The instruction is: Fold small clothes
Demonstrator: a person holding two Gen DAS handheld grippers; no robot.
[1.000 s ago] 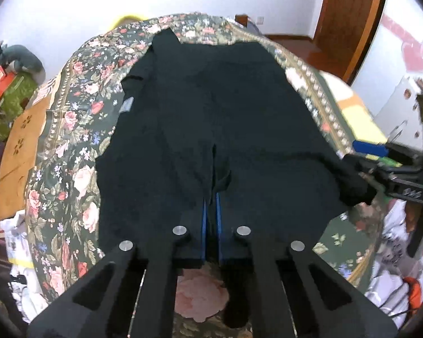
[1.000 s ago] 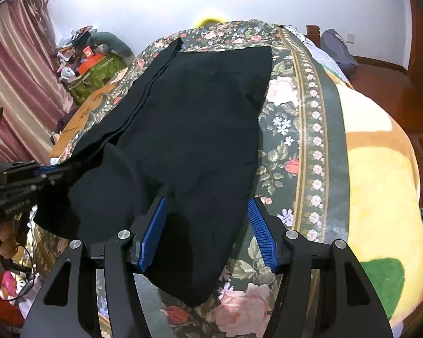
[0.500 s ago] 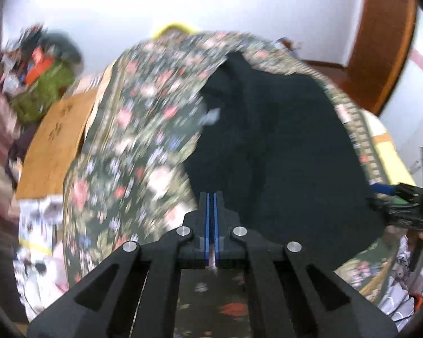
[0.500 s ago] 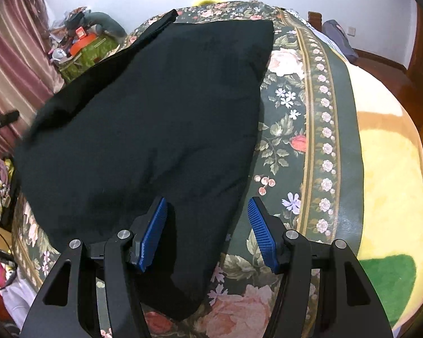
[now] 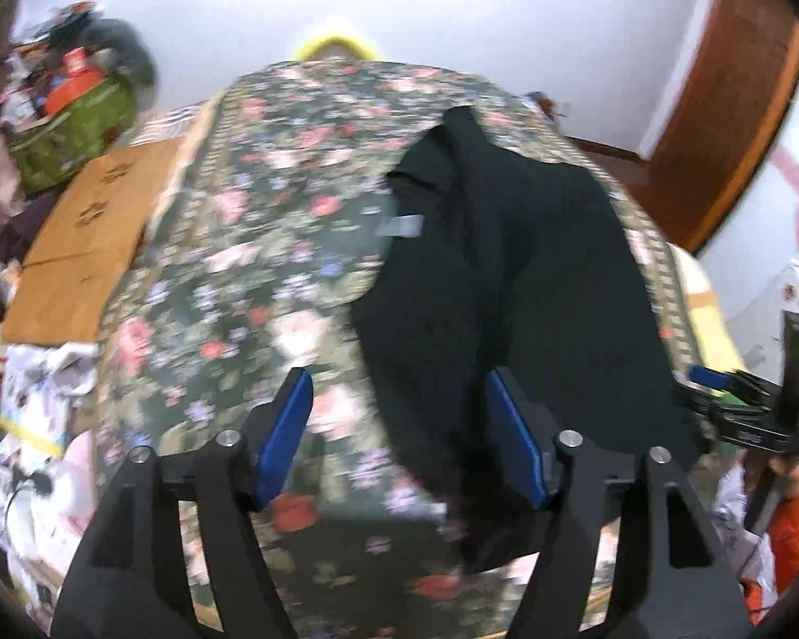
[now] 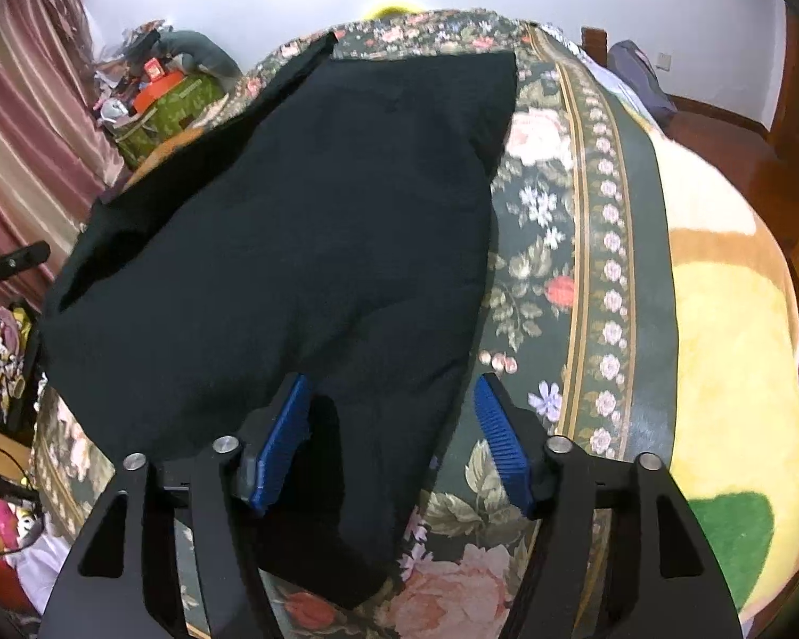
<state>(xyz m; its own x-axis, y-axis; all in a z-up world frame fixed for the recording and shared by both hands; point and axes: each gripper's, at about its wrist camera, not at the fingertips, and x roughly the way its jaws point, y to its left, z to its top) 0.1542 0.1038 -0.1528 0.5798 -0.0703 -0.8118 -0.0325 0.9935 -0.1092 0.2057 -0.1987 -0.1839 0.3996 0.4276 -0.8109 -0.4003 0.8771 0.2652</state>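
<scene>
Black trousers [image 5: 511,287] lie folded lengthwise on the floral bedspread [image 5: 250,245], on its right half in the left wrist view. A grey label [image 5: 402,225] shows at their left edge. My left gripper [image 5: 399,436] is open and empty above the near left edge of the trousers. In the right wrist view the trousers [image 6: 303,223] fill the middle. My right gripper [image 6: 394,436] is open and empty, its jaws standing over the near end of the cloth. The right gripper also shows at the right edge of the left wrist view [image 5: 730,404].
A cardboard box [image 5: 85,245] and a green bag with clutter [image 5: 69,128] stand left of the bed. A yellow blanket [image 6: 719,319] covers the bed's right side. A wooden door [image 5: 719,122] is at the right. Pink curtains [image 6: 21,122] hang at the left.
My left gripper carried the left half of the trousers over to the right, then opened and let go. My right gripper stayed open and moved little.
</scene>
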